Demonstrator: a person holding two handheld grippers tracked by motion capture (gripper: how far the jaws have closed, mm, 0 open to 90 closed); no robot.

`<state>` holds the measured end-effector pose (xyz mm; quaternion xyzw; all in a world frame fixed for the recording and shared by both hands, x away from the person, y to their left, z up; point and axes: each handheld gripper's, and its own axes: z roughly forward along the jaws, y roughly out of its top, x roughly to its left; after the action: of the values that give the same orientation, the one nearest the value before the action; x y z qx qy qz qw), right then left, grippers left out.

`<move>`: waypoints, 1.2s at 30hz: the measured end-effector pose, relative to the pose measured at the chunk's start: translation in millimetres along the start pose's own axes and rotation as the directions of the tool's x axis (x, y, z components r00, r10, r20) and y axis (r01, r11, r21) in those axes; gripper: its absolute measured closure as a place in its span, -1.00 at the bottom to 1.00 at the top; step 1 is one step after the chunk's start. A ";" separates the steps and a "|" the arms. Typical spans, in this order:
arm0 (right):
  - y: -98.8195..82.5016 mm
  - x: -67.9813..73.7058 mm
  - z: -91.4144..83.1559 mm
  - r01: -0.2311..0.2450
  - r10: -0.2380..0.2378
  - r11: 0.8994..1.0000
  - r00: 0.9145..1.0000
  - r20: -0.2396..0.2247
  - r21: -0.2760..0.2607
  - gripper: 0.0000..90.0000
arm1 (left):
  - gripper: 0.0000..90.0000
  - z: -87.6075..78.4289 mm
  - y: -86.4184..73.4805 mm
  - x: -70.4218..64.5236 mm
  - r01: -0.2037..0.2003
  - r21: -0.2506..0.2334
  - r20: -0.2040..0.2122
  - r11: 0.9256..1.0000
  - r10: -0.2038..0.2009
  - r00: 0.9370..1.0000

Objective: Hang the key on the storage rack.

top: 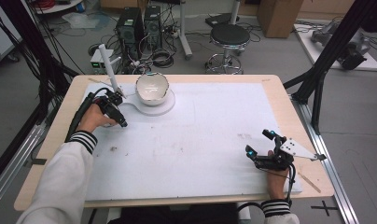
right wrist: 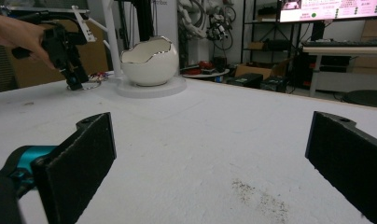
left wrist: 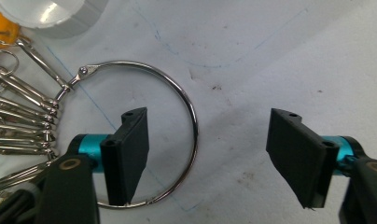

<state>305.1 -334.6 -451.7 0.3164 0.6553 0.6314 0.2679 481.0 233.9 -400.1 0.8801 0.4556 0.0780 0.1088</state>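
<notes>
A large silver key ring [left wrist: 186, 100] lies flat on the white mat, with several metal clasps [left wrist: 23, 116] hooked on its left side. My left gripper [left wrist: 210, 158] points down over it and is open: one pad stands inside the ring, the other outside, and the ring's right arc lies between them untouched. From above, the left gripper [top: 115, 100] sits at the mat's far left, beside a white post [top: 108, 65]. My right gripper [top: 259, 142] rests near the table's right front, open, with nothing between its jaws [right wrist: 210, 158].
A white egg-shaped bowl [top: 152, 87] with a jagged rim stands on a round white base [top: 163, 107], just right of the left gripper. A pale round cap [left wrist: 56, 14] and an orange piece [left wrist: 2, 30] lie near the clasps. A wooden table edge [top: 289, 102] frames the mat.
</notes>
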 end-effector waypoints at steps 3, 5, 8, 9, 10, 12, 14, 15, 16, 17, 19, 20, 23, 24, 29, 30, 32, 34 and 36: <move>0.0 0.0 0.0 0.000 0.000 1.000 1.000 0.000 0.000 -0.97 | -0.22 -0.1 -0.2 -0.1 0.000 0.012 -0.003 1.000 0.000 1.000; 0.0 0.0 0.0 0.000 0.000 1.000 1.000 0.000 0.000 -0.97 | -0.19 -0.5 -0.4 0.7 -0.007 0.030 -0.013 1.000 0.008 1.000; 0.0 0.0 0.0 0.000 0.000 1.000 1.000 0.000 0.000 -0.97 | -0.15 -0.3 -0.8 2.2 -0.012 0.057 -0.032 0.998 0.014 0.999; 0.0 0.0 0.0 0.000 0.000 1.000 1.000 0.000 0.000 -0.97 | -0.12 -0.4 -0.9 2.5 -0.015 0.062 -0.037 0.998 0.017 0.999; 0.0 0.0 0.0 0.000 0.000 1.000 1.000 0.000 0.000 -0.97 | -0.09 0.0 -1.1 2.0 -0.012 0.060 -0.039 0.998 0.014 0.999; 0.0 0.0 0.0 0.000 0.000 1.000 1.000 0.000 0.000 -0.97 | -0.06 0.0 -1.3 1.0 -0.005 0.059 -0.039 0.998 0.008 0.999; 0.0 0.0 0.0 0.000 0.000 1.000 1.000 0.000 0.000 -0.97 | 0.00 -0.6 -1.3 0.5 -0.014 0.066 -0.039 0.998 0.016 0.999; 0.0 0.0 0.0 -0.001 0.001 1.000 1.000 0.000 0.000 -0.97 | 0.00 -0.6 -1.4 0.0 -0.013 0.066 -0.039 0.998 0.016 0.999; 0.0 -0.1 0.0 0.000 0.000 1.000 1.000 0.000 0.000 -0.97 | 0.00 -0.8 -1.4 0.0 -0.017 0.074 -0.040 0.997 0.020 0.999; 0.0 0.0 0.0 -0.001 0.001 1.000 1.000 0.000 0.000 -0.97 | 0.00 -0.8 -1.5 -0.1 -0.020 0.080 -0.042 0.997 0.023 0.999; 0.0 0.0 0.0 0.000 0.000 1.000 1.000 0.000 0.000 -0.97 | 0.01 -0.9 -1.8 -0.5 -0.020 0.084 -0.051 0.996 0.024 0.998; 0.0 0.0 0.0 0.000 0.000 1.000 1.000 0.000 0.000 -0.97 | 0.01 -1.8 -1.9 0.2 -0.024 0.086 -0.052 0.996 0.029 0.998; 0.0 0.0 0.0 -0.001 0.001 1.000 1.000 -0.001 0.000 -0.97 | 0.07 -2.0 -2.5 0.8 -0.027 0.087 -0.043 0.996 0.031 0.999; 0.0 0.0 0.0 0.000 0.000 1.000 1.000 0.000 0.000 -0.97 | 0.09 -2.0 -2.5 0.9 -0.026 0.090 -0.041 0.996 0.030 0.999; 0.0 0.0 0.0 0.000 0.000 1.000 1.000 0.000 0.000 -0.97 | 0.17 -1.1 -2.5 1.1 -0.025 0.093 -0.040 0.995 0.029 0.999; 0.0 0.0 0.0 0.000 0.000 1.000 1.000 0.000 0.000 -0.97 | 0.19 -1.0 -2.4 1.1 -0.027 0.095 -0.042 0.995 0.031 0.999; 0.0 0.0 0.0 0.000 0.000 1.000 1.000 0.000 0.000 -0.97 | 0.22 -1.1 -2.1 1.0 -0.041 0.104 -0.049 0.994 0.047 0.998; 0.0 0.0 0.0 -0.001 0.001 1.000 1.000 -0.001 -0.001 -0.97 | 0.23 -1.3 -1.6 0.3 -0.047 0.112 -0.056 0.993 0.053 0.997; -0.1 0.0 0.0 -0.001 0.001 1.000 1.000 0.000 -0.001 -0.97 | 0.25 -1.5 -1.0 -0.1 -0.045 0.114 -0.055 0.992 0.052 0.997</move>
<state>305.0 -334.6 -451.8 0.3163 0.6549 0.6319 0.2678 479.8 234.5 -399.0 0.8930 0.4406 0.0802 0.0440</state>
